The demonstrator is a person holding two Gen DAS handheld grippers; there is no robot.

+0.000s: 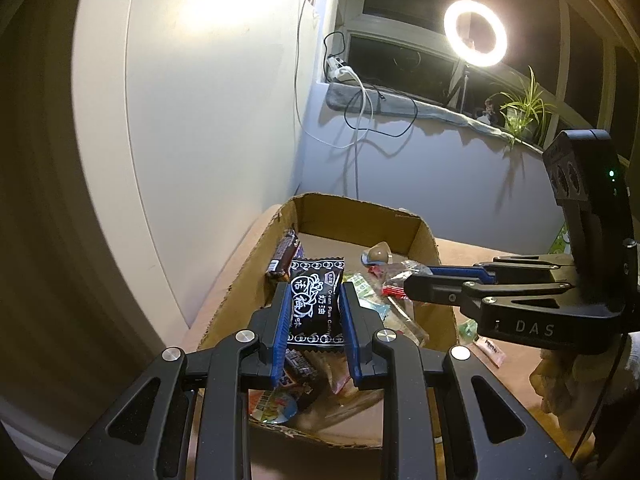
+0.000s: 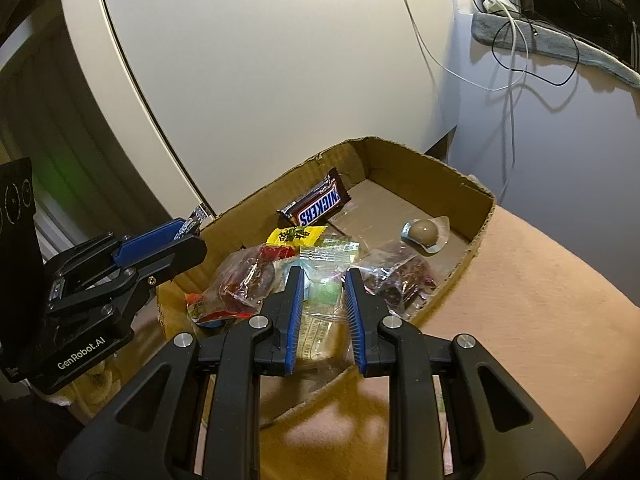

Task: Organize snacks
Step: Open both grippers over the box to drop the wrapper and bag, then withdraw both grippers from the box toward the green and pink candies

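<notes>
My left gripper (image 1: 314,322) is clamped on the black plum candy packet (image 1: 316,307) above the cardboard box (image 2: 482,216) for dropping in, while my right gripper (image 2: 322,312) pinches a clear green-candy wrapper (image 2: 326,294) over the pile.

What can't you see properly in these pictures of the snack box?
- Left wrist view: the snacks under the black plum candy packet are hidden by it and the left gripper.
- Right wrist view: the clear packet's label is too blurred to read.
- Cardboard box: its near end is hidden by the right gripper.
</notes>
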